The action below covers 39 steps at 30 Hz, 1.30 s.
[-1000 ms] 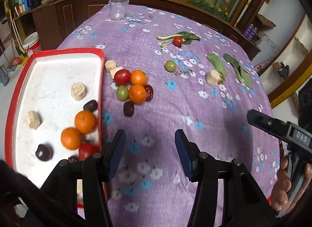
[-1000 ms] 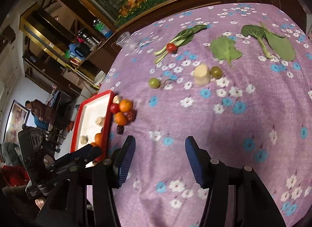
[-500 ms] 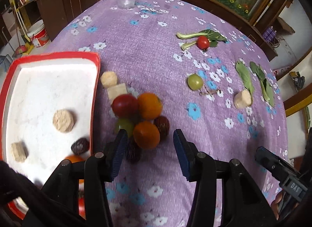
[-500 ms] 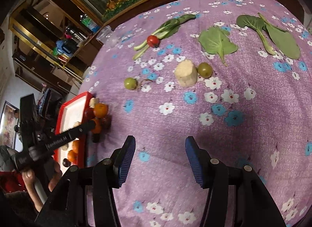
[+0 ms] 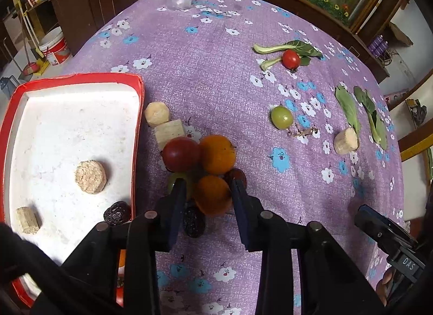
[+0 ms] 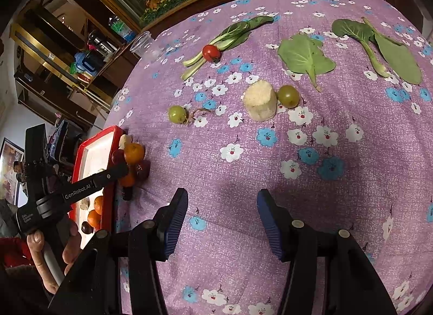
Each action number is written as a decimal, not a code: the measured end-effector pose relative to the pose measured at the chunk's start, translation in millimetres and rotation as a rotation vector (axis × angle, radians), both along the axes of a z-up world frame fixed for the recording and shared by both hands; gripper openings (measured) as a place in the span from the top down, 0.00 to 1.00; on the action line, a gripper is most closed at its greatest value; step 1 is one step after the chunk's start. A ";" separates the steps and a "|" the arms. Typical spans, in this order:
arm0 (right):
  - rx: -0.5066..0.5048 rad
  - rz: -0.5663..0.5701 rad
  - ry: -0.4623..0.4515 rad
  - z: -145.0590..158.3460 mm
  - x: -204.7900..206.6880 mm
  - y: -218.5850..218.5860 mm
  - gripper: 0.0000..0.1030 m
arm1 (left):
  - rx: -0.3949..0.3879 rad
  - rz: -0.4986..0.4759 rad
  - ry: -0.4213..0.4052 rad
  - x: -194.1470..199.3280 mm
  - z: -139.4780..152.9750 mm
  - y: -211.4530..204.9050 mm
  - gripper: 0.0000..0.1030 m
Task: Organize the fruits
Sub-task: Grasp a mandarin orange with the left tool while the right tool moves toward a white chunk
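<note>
Your left wrist view shows the pile up close: your left gripper (image 5: 208, 195) is closing around the near orange (image 5: 212, 194), both pads at its sides, with a green grape (image 5: 176, 179) by the left pad and a dark date (image 5: 193, 223) just under it. Behind sit a red tomato (image 5: 180, 153), a second orange (image 5: 217, 153) and two pale chunks (image 5: 162, 122), all on the counter (image 5: 216, 44) just beside the red tray (image 5: 136, 130). That view opens the tray's near half: a round pale piece (image 5: 90, 177), a small chunk (image 5: 27, 220) and a date (image 5: 117, 213) against the wall. Your right wrist view shows what it hides: two oranges (image 6: 96, 210) and a dark fruit (image 6: 86, 227) at the tray's other end. It also shows your right gripper (image 6: 222, 217) about half open, empty, over bare cloth, well apart from a pale stump (image 6: 260, 103) touching a grape (image 6: 288, 96), a lone grape (image 6: 177, 114), a tomato (image 6: 211, 53) and leaves (image 6: 303, 56).
</note>
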State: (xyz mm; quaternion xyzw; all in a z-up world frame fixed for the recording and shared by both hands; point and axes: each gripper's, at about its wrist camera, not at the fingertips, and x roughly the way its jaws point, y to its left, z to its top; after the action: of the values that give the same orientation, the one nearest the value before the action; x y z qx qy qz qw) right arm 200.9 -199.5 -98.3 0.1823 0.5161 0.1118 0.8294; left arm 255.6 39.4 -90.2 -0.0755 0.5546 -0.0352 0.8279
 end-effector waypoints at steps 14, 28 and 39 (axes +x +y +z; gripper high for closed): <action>0.000 -0.006 -0.001 1.5 1.3 1.0 0.46 | 0.034 -0.027 0.024 2.8 -2.1 -12.8 0.73; -0.028 -0.039 -0.031 16.4 32.7 -24.6 0.46 | 0.034 -0.077 -0.004 -2.3 -2.8 -11.8 0.82; -0.043 -0.060 0.018 -2.6 90.5 -28.8 0.49 | -0.133 -0.081 -0.001 -17.8 3.9 8.7 0.82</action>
State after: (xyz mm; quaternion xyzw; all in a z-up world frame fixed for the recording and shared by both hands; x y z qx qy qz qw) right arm 291.4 -228.3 -100.9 0.1806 0.5202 0.0742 0.8314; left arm 237.8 48.1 -86.3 -0.1077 0.5532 -0.1056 0.8193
